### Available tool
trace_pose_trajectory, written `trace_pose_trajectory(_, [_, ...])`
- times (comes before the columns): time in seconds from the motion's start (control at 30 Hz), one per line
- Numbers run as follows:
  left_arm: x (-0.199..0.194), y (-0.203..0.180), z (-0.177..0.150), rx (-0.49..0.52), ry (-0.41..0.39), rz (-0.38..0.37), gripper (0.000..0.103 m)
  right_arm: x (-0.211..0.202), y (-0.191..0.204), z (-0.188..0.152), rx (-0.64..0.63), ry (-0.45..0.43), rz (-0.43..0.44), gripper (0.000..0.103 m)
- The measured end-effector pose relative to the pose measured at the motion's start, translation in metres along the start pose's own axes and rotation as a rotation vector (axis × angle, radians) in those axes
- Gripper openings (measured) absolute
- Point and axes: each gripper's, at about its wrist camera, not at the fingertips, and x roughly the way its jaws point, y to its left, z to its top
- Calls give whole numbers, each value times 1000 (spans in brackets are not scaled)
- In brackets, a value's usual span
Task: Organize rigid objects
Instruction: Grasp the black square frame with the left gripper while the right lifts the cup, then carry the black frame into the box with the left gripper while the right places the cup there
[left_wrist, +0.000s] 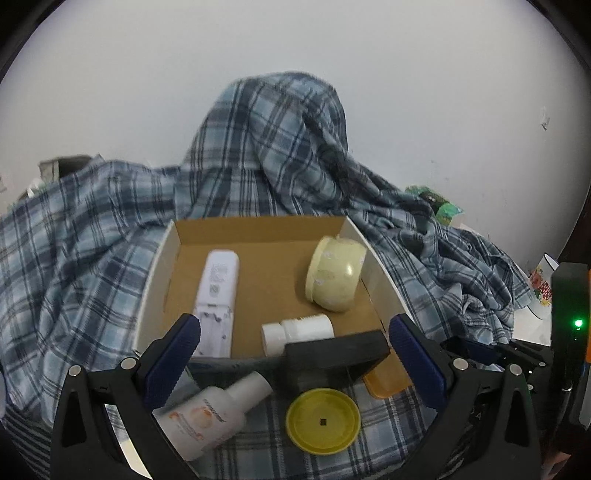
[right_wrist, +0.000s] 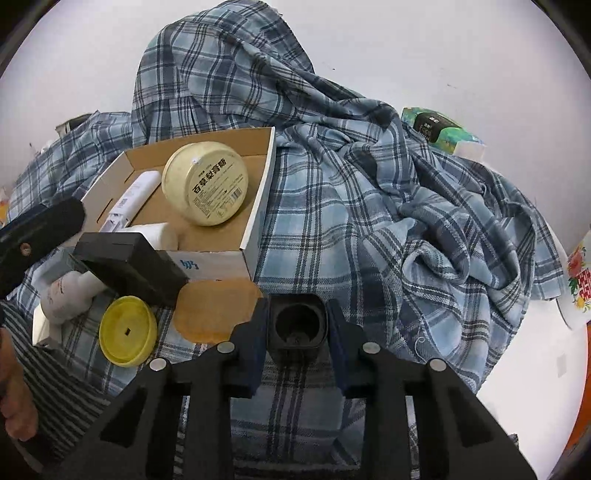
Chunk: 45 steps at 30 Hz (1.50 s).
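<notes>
We see open floor in the cardboard box (left_wrist: 258, 291) between the white remote (left_wrist: 216, 295) and the cream jar (left_wrist: 336, 273); the black block (left_wrist: 332, 354) and small white bottle (left_wrist: 295, 330) crowd its near wall, with plaid cloth (right_wrist: 332, 229) heaped behind

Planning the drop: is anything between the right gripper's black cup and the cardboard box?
Yes: an amber slab lies on the plaid cloth between the black cup in the right gripper and the cardboard box, at its near wall.
</notes>
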Motion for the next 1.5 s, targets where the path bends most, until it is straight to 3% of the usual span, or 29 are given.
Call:
trace_pose_trajectory(0.23, [20, -8, -9, -11, 67, -5, 103, -12, -5, 1, 11, -59, -6, 29])
trace_pose_trajectory(0.57, [40, -21, -14, 21, 111, 22, 103, -13, -3, 1, 2, -59, -10, 29])
trace_pose_trajectory(0.6, [41, -20, -14, 18, 113, 23, 101, -14, -3, 1, 1, -61, -9, 29])
trace_pose_trajectory(0.73, [40, -20, -14, 31, 120, 9, 74, -14, -2, 1, -4, -63, -11, 29])
trace_pose_trajectory(0.8, [37, -20, -14, 36, 120, -3, 74, -14, -1, 1, -5, -62, -12, 29])
trace_pose_trajectory(0.97, [12, -15, -15, 61, 60, -46, 73, -15, -2, 1, 0, -71, -6, 29])
trace_pose_trajectory(1.23, [-45, -2, -16, 98, -101, -54, 73, -36, 0, 2, -2, -195, 25, 29])
trace_pose_trajectory(1.4, [-64, 17, -12, 32, -87, -95, 73, -42, 3, 3, -4, -227, 32, 29])
trace_pose_trajectory(1.5, [-71, 22, -6, 44, -110, -71, 73, -49, 6, 2, 4, -216, 79, 29])
